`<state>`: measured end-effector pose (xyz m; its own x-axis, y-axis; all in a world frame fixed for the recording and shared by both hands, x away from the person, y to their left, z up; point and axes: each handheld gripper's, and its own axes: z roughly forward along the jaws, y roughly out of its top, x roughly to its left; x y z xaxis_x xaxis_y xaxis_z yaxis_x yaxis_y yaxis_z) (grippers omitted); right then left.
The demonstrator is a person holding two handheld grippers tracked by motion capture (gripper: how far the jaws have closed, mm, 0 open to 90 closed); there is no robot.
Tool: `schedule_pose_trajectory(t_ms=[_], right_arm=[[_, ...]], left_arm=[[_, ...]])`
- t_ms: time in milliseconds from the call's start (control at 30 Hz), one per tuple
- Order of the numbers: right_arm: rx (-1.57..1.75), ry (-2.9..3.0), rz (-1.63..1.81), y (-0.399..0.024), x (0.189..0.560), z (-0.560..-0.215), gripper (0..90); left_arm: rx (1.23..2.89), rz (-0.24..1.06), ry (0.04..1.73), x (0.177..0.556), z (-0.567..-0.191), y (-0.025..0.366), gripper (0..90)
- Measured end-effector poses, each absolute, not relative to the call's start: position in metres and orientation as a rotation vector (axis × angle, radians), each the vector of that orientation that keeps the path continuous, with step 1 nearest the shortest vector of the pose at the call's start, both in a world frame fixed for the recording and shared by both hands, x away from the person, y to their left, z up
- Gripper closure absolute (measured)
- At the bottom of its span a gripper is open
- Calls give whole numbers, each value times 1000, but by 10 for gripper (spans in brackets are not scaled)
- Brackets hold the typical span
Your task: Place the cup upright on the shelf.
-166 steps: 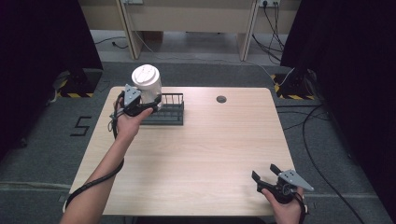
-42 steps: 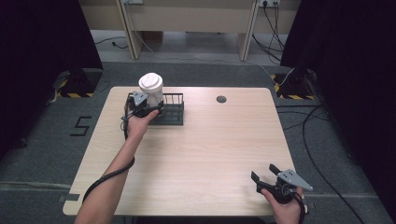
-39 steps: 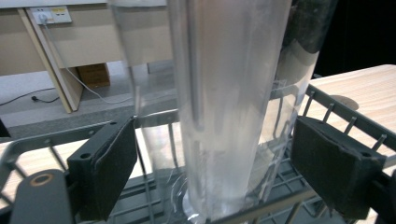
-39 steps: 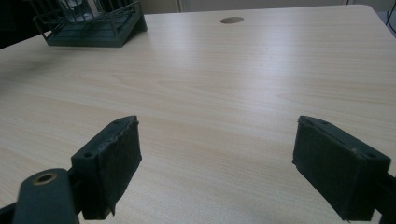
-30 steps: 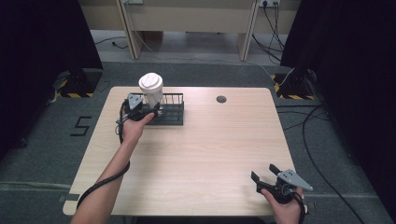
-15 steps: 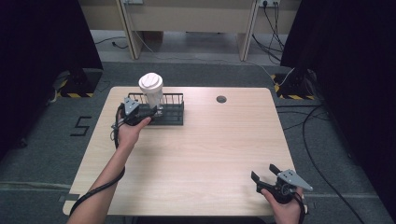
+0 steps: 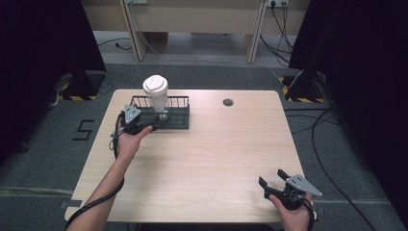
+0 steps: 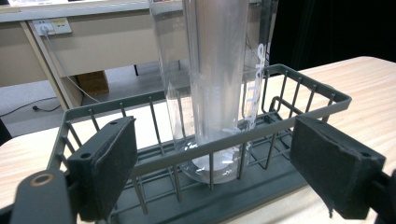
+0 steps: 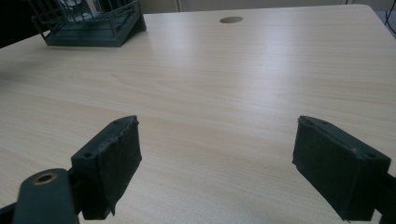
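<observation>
Wooden table [image 7: 211, 159], both grippers' fingers [image 8: 105, 170] wide apart, empty, left gripper [image 7: 144, 126] beside wire basket [image 7: 175, 119].

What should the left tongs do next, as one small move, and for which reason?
Probably draw the left tongs a little further from the wire basket. Their jaws are open and hold nothing, and the clear cup with the white lid already stands upright inside the basket, so the placing looks done. The right tongs rest open, far off.

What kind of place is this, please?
Probably a lab or recording room, not a home: a bare wooden table, black curtains at both sides, cables on grey floor, hazard-striped stand bases.
</observation>
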<state>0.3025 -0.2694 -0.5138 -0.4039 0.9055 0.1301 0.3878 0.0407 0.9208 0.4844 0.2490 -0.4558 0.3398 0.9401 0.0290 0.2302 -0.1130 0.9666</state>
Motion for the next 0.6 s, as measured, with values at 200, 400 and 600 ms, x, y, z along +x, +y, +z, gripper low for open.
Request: schedule_pose_trajectory(t_ms=[200, 400, 600], right_arm=[[1302, 1825, 1351, -269, 302, -514, 157], [1310, 1824, 1352, -269, 302, -514, 157], [1309, 1824, 1351, -269, 302, -514, 158]], left_arm=[[1592, 873, 1075, 476, -456, 252, 147], [1591, 863, 1074, 469, -456, 255, 148], [1591, 863, 1075, 461, -456, 258, 149]])
